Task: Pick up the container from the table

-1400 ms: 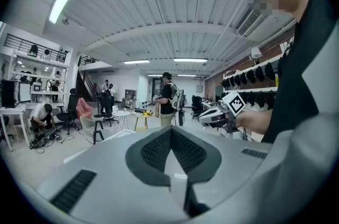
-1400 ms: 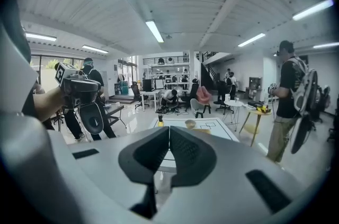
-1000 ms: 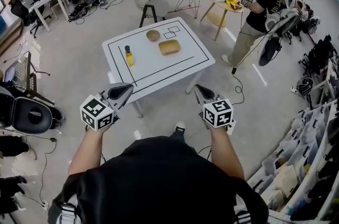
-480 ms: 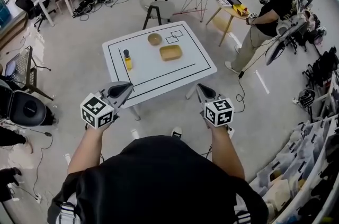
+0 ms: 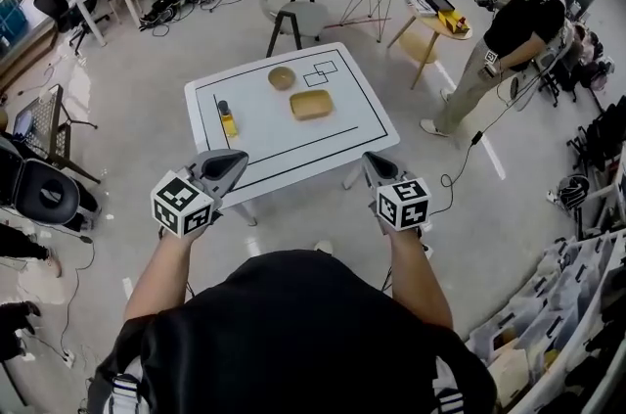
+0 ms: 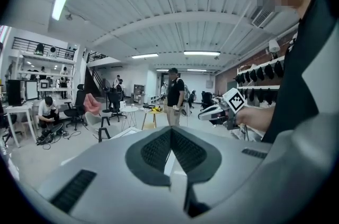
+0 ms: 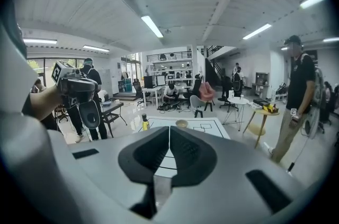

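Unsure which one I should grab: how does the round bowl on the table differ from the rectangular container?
The bowl is round; the container is rectangular with rounded corners. The bowl looks smaller than the container. The bowl sits farther from the person, the container nearer the middle of the white table. Both are tan, open-topped and untouched.

You face a white bench [image 5: 279, 143] marked with black lines. On it stand a small yellow bottle [image 5: 227, 120], upright near its left edge, a round bowl [image 5: 282, 78] toward the far side, and a tan container [image 5: 312, 105] near the middle, all apart.
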`<state>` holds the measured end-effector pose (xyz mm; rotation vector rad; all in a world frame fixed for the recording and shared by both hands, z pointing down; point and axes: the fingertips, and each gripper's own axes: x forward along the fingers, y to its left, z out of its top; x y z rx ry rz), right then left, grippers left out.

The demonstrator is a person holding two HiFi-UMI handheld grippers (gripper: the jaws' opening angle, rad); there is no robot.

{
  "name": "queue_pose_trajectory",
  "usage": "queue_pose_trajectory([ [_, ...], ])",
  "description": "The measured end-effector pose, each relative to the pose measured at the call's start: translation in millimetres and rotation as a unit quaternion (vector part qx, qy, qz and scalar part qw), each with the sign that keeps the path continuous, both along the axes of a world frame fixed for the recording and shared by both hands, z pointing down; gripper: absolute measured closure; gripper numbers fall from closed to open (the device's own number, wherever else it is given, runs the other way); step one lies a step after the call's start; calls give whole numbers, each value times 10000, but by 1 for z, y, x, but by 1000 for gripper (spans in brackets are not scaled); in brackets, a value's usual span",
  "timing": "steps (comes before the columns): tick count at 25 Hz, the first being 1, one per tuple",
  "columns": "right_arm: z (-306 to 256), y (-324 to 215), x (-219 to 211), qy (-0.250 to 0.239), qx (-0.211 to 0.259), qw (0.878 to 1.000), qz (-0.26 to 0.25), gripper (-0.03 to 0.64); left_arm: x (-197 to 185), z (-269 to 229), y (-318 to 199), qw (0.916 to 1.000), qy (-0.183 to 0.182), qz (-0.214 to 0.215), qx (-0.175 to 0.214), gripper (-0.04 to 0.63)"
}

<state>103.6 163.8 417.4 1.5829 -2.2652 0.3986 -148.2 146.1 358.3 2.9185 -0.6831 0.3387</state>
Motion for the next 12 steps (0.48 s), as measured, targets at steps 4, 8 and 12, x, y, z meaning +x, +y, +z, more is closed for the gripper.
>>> queue_pose_trajectory([
  [4,4,-9,19,-52,-74,9999,-44,609,18,-2,-7,9999,-19,-99,-25,588],
  [8,8,-20,31,-89,-109,9998,-160,609,32,1,-13,9998,-79,-199,-58,588],
  [12,7,-32,42,-112,-114,9995,-277,609,43,-2,-20,9994,-90,-318,-61,588],
])
